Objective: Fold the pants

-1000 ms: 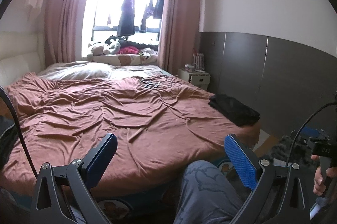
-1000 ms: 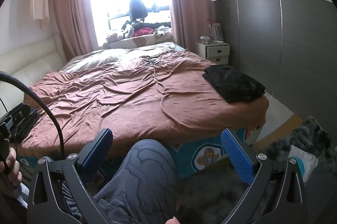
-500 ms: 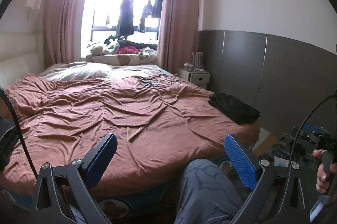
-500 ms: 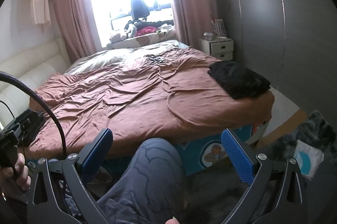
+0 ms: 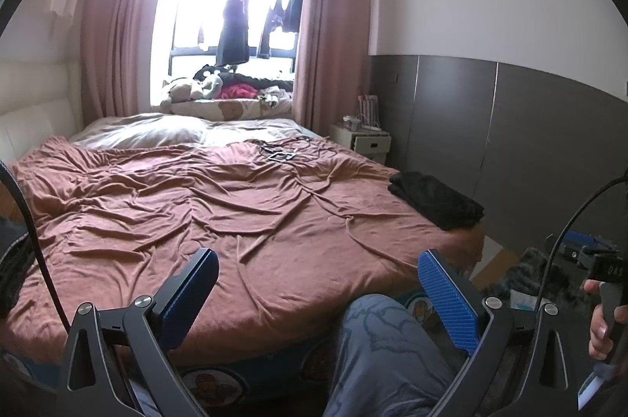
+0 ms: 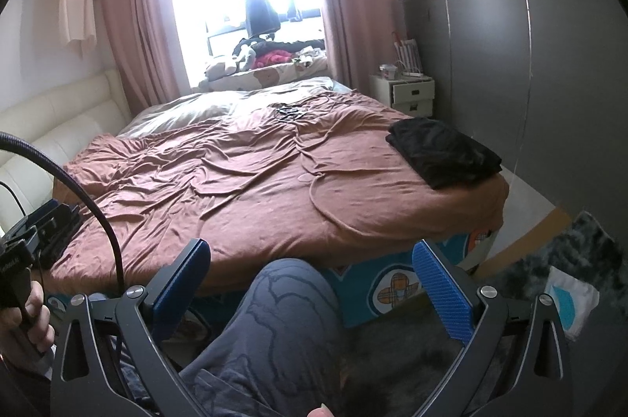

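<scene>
Black folded pants lie on the bed's near right corner, on a rumpled brown sheet. My left gripper hangs open in front of the bed's foot edge, with nothing between its blue pads. My right gripper is also open and empty, held low before the bed over a person's knee in grey patterned trousers. Both grippers are well short of the pants.
A white nightstand stands beyond the bed by the grey wall panels. Cables and a small dark item lie mid-bed. A dark rug with a white-blue bag covers the floor at right. Clothes pile on the window ledge.
Both views have drifted slightly; the right wrist view has lifted a little toward the bed. Both grippers stayed open and empty, and the pants did not move.
</scene>
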`<control>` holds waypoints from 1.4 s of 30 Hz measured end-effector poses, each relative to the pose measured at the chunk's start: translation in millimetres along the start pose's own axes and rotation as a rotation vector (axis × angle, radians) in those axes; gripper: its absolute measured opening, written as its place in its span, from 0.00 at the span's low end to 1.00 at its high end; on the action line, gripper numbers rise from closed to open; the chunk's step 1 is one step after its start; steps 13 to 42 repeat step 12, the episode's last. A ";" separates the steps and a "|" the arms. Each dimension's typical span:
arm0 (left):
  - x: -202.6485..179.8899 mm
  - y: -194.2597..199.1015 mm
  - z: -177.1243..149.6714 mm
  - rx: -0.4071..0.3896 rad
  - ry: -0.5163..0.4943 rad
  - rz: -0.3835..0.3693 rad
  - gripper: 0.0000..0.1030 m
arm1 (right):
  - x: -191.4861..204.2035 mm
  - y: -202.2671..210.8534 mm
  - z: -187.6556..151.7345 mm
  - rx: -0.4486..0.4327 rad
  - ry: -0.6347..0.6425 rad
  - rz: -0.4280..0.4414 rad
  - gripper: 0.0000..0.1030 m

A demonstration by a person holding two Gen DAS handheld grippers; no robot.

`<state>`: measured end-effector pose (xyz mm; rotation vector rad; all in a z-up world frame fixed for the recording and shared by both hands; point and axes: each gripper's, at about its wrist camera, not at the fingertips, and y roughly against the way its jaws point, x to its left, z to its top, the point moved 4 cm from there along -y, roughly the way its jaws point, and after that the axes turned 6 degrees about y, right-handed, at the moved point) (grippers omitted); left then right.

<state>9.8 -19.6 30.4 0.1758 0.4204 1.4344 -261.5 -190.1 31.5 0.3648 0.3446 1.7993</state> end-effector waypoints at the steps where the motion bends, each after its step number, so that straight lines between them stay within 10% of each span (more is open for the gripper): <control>1: 0.5 0.3 -0.6 0.001 -0.001 0.000 1.00 | -0.4 -0.7 0.1 0.002 0.000 0.000 1.00; 42: -0.2 1.4 0.7 0.012 -0.018 -0.006 1.00 | -2.9 -2.2 1.1 0.007 0.001 -0.004 1.00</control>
